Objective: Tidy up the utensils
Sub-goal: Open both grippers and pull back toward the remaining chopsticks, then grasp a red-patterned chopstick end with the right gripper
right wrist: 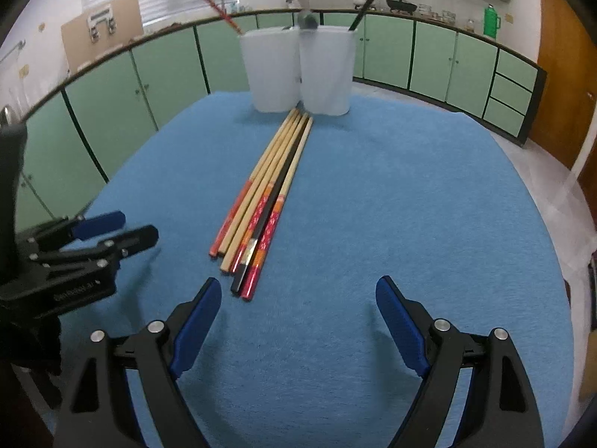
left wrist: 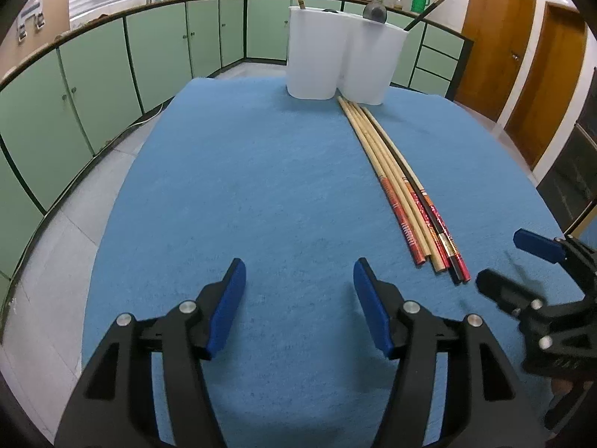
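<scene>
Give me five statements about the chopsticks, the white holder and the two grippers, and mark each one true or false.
1. The loose chopsticks lie side by side on the blue cloth. True.
2. The right gripper is clamped on a chopstick. False: its jaws are open and hold nothing.
3. The white holder has two compartments, each with a chopstick standing in it. True.
4. The holder lies tipped on its side. False: it stands upright at the far end of the cloth.
5. The left gripper is open and empty. True.
</scene>
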`<move>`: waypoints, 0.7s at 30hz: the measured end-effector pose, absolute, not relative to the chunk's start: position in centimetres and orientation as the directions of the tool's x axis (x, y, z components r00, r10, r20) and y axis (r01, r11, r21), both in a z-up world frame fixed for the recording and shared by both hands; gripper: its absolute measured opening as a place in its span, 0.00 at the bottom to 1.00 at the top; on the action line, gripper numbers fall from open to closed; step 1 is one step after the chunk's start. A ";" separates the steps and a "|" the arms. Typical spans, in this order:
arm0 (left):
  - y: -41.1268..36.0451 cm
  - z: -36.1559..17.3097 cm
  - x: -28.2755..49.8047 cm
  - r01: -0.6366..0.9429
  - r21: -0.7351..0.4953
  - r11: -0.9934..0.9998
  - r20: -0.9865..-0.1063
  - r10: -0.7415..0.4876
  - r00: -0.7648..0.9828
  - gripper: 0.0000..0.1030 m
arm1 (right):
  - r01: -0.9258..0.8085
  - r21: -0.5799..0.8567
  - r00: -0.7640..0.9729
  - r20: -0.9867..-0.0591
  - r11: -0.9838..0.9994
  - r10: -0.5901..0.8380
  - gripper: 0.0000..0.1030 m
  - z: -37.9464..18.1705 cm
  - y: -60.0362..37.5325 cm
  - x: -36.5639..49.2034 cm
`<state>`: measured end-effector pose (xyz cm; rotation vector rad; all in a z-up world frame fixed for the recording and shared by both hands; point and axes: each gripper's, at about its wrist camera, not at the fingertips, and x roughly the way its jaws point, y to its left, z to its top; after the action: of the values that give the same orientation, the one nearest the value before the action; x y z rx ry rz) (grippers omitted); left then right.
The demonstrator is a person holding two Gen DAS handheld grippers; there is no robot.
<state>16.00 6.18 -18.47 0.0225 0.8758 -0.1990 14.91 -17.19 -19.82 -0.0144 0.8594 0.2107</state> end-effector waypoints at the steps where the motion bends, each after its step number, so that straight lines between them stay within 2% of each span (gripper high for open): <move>1: 6.2 -18.5 16.0 0.183 -0.063 0.981 -0.765 -0.165 0.622 0.57 | -0.189 0.063 0.631 -0.757 0.980 0.170 0.80 -20.0 -17.1 14.9; 10: 5.4 -19.0 16.1 0.183 -0.066 0.981 -0.767 -0.167 0.620 0.60 | -0.122 0.012 0.624 -0.777 0.992 0.087 0.79 -20.9 -18.1 15.4; 15: 5.3 -19.0 15.9 0.182 -0.066 0.981 -0.767 -0.167 0.619 0.61 | -0.071 0.030 0.635 -0.770 0.997 0.068 0.78 -20.5 -20.0 15.5; 18: 5.1 -19.0 15.9 0.184 -0.061 0.981 -0.768 -0.164 0.619 0.61 | -0.101 0.082 0.639 -0.758 0.991 0.128 0.70 -20.2 -19.9 15.3; 20: 5.2 -19.0 15.9 0.184 -0.063 0.981 -0.768 -0.165 0.619 0.61 | -0.133 0.113 0.629 -0.758 0.985 0.172 0.62 -20.2 -19.3 15.4; 21: 5.1 -19.0 15.9 0.184 -0.063 0.981 -0.768 -0.165 0.618 0.61 | -0.143 0.113 0.622 -0.762 0.983 0.178 0.54 -20.4 -19.0 15.5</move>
<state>15.91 5.14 -19.00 0.0223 0.8815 -0.2007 15.47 -18.98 -20.35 0.0426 0.8798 0.1848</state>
